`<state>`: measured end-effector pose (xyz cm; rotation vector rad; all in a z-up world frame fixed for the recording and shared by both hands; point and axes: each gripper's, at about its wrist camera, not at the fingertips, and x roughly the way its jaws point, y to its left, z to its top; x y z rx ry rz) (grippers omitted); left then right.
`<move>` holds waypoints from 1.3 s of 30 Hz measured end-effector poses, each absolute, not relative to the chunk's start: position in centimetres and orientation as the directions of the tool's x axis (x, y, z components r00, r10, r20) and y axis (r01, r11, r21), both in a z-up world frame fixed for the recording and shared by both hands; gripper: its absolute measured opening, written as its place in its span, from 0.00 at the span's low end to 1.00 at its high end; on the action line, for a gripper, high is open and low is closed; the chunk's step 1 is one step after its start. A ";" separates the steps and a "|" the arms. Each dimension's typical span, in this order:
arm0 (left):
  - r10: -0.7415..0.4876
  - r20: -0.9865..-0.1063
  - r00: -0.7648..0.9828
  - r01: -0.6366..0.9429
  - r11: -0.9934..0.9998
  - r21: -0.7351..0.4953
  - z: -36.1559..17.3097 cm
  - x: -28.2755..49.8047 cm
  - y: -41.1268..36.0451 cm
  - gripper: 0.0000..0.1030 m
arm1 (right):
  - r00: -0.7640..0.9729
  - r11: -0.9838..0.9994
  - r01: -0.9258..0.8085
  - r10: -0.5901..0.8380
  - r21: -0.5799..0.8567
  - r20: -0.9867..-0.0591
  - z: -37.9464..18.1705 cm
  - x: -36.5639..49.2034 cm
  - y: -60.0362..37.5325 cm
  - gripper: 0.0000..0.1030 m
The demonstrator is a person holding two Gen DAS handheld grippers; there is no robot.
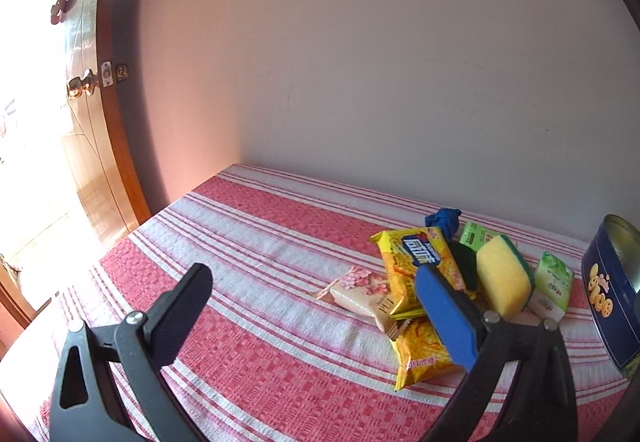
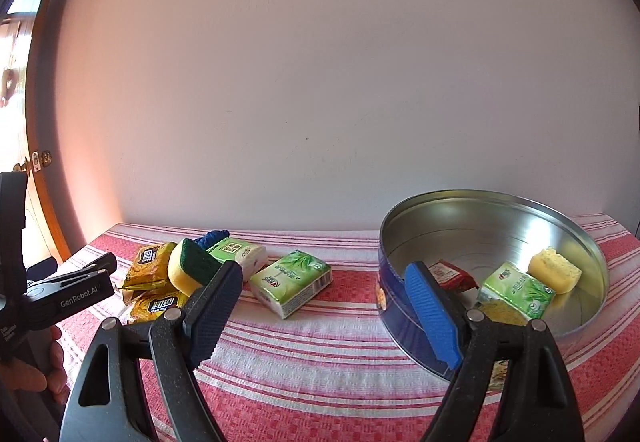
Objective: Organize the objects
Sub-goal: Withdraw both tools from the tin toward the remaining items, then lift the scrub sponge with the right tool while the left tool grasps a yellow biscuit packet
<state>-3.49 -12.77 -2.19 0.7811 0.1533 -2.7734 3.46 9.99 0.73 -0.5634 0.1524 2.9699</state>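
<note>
The right gripper (image 2: 324, 306) is held wide open above the table (image 2: 320, 362), with nothing between its jaws. Just beyond its left finger a green tissue pack (image 2: 291, 282) lies on the striped cloth, and behind that a second tissue pack (image 2: 236, 251). Behind its blue-padded right finger stands the round tin (image 2: 404, 322), open at the top. Inside the tin are seen a red sachet (image 2: 452, 274), a green tissue pack (image 2: 516, 288) and a yellow sponge (image 2: 554, 268).

The left gripper (image 1: 316, 306) is likewise spread wide and holds nothing. It is also seen at the left edge of the right wrist view, carried in a hand (image 2: 40, 370). Past its blue-padded finger the loose pile is found: yellow snack packets (image 1: 420, 262), one lying partly over another, a pale packet (image 1: 360, 292) with pink blossoms to their left, a sponge (image 1: 504, 274) with a green scouring face propped against them, and a blue cloth (image 1: 444, 220) at the back. A dark scourer (image 1: 464, 262) is wedged between packets and sponge. Tissue packs lie to the right of the sponge, near the tin at the frame's edge.

A plain wall (image 1: 400, 62) rises behind the table, and a wooden door (image 1: 92, 162) with a brass knob (image 1: 82, 86) is seen to the left.
</note>
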 end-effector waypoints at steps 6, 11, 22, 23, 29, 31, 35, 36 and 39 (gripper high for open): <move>-0.244 -0.548 -0.800 0.318 -0.947 -0.043 -2.5 -4.3 -14.2 1.00 | -0.908 -0.988 -0.062 -0.004 0.144 -0.418 0.1 0.8 7.6 0.83; -0.273 -0.539 -0.797 0.336 -0.942 -0.020 -2.4 -4.4 -14.5 0.99 | -0.878 -0.991 -0.021 -0.045 0.133 -0.476 -0.5 -2.0 4.9 0.83; -0.260 -0.568 -0.781 0.350 -0.935 -0.052 -2.7 -5.1 -16.0 0.99 | -0.803 -0.997 0.016 -0.060 0.079 -0.593 -1.8 -7.0 1.1 0.82; -0.260 -0.567 -0.781 0.347 -0.936 -0.049 -2.7 -5.1 -15.9 0.99 | -0.792 -0.998 0.016 -0.052 0.065 -0.609 -2.0 -7.5 0.9 0.76; -0.236 -0.577 -0.782 0.328 -0.943 -0.059 -2.9 -5.2 -15.8 0.99 | -0.734 -0.992 -0.009 -0.078 0.125 -0.675 -3.6 -9.4 2.3 0.42; -0.218 -0.582 -0.783 0.317 -0.945 -0.073 -3.0 -5.2 -15.7 0.99 | -0.742 -0.984 0.007 -0.125 0.178 -0.659 -3.5 -8.9 3.1 0.39; -0.184 -0.572 -0.799 0.277 -0.958 -0.079 -2.9 -5.1 -15.2 0.99 | -0.800 -0.974 0.038 -0.162 0.221 -0.578 -2.4 -6.4 4.3 0.38; -0.177 -0.567 -0.804 0.264 -0.961 -0.075 -2.8 -5.1 -14.9 0.99 | -0.811 -0.976 0.044 -0.159 0.212 -0.563 -2.0 -5.6 4.4 0.38; -0.148 -0.540 -0.828 0.219 -0.973 -0.069 -2.5 -4.7 -14.0 0.99 | -0.824 -0.982 0.070 -0.156 0.177 -0.544 -1.3 -3.5 4.9 0.38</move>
